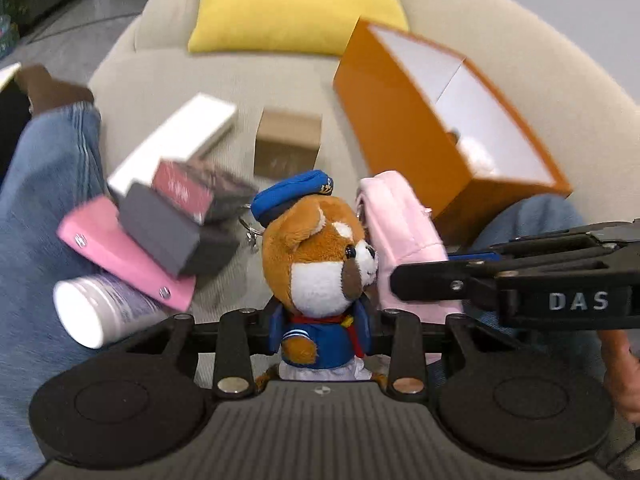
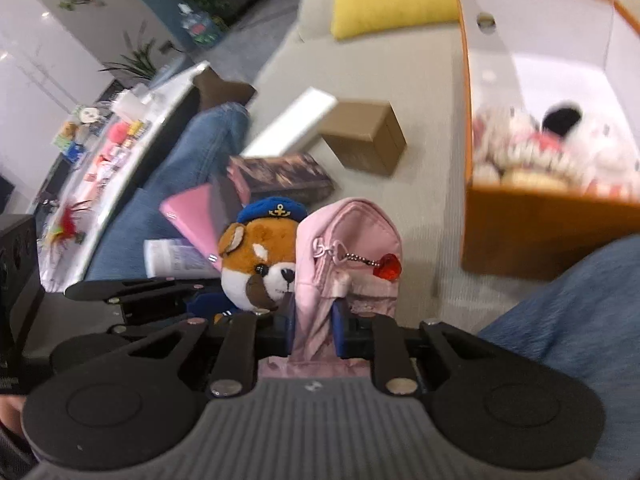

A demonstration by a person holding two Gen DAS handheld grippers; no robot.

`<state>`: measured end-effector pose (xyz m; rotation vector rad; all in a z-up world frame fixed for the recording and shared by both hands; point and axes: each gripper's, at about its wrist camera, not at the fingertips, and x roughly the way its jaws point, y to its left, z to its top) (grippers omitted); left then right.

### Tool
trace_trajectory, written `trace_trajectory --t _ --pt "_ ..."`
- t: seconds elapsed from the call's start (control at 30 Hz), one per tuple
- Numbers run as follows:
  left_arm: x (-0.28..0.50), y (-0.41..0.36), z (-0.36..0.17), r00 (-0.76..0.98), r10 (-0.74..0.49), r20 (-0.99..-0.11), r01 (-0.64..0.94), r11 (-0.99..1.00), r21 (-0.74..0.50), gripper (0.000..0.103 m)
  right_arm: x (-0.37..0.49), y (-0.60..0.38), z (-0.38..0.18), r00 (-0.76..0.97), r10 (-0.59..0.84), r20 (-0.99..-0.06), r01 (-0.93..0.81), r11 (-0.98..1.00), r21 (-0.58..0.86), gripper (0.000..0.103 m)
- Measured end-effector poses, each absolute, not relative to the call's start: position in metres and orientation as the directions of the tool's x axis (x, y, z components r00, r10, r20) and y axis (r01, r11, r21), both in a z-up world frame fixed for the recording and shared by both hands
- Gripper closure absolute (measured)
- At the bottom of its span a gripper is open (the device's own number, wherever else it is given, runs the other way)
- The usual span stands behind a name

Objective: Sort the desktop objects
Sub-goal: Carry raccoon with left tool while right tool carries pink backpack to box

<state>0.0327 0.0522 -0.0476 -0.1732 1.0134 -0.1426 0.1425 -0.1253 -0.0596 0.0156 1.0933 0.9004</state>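
left tool: clamped on the plush fox at its blue-jacketed torso, head clear above the fingers.
right tool: clamped on the lower part of the pink pouch; zipper charm hangs free on its chain.
location: both items held above the sofa seat, touching side by side, near the orange box.
box: open, tilted, already holds a white plush.
left behind on seat: brown box, white box, pink case, dark boxes, white tube.
orientation: fox upright, long axis vertical, face towards the pouch; pouch long axis vertical, zipper end up.
risk 1: the tools are close together, so they may collide on the way to the box.
risk 2: the pouch is soft and may sag or slip out of the grip.
risk 3: the charm may snag on the box rim.
risk 4: the view is motion-blurred, so aim at the opening is uncertain.
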Motion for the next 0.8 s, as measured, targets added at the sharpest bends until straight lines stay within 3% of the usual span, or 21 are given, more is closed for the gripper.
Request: trace_trajectory --t 0.27,0.43,0.6,0.8 --pt "0.046 0.032 0.035 0.613 -0.309 -0.727 0.15 0.949 -0.277 0.063 0.159 -0.181 0.029 0.19 0.712 -0.677 -0.673 0.596 0.438 0.084" --pt "0.08 0.003 0.062 0.613 -0.412 -0.675 0.223 0.909 -0.353 0.063 0.174 -0.213 0.076 0.267 0.687 -0.676 -0.698 0.622 0.356 0.084" --pt "0.128 -0.027 0.062 0.572 -0.5 -0.65 0.252 0.861 -0.441 0.063 0.204 -0.245 0.098 0.338 0.64 -0.69 -0.675 0.676 0.297 0.084" --pt "0.191 -0.06 0.027 0.479 -0.589 -0.651 0.233 0.8 -0.552 0.063 0.26 -0.284 0.082 0.295 0.613 -0.733 -0.6 0.716 0.357 0.084"
